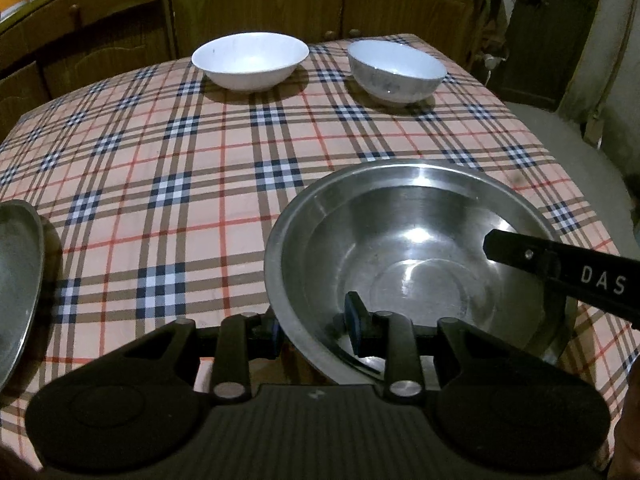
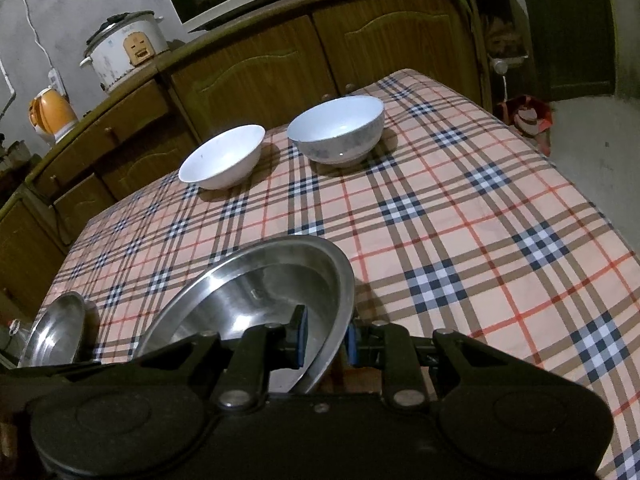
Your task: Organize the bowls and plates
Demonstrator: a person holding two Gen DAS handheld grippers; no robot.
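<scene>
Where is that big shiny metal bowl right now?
The steel bowl is at the near edge of the checked tablecloth, gripped at opposite rims by the left gripper and right gripper; the two white bowls sit across the table.

Right claw [image 2: 324, 340] clamps steel bowl [image 2: 256, 292] rim nr table's [image 2: 480, 216] near edge; 2 white bowls [image 2: 224, 158] by far edge.

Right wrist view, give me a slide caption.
Both grippers clamp the steel bowl by its rim above the checked tablecloth.
</scene>
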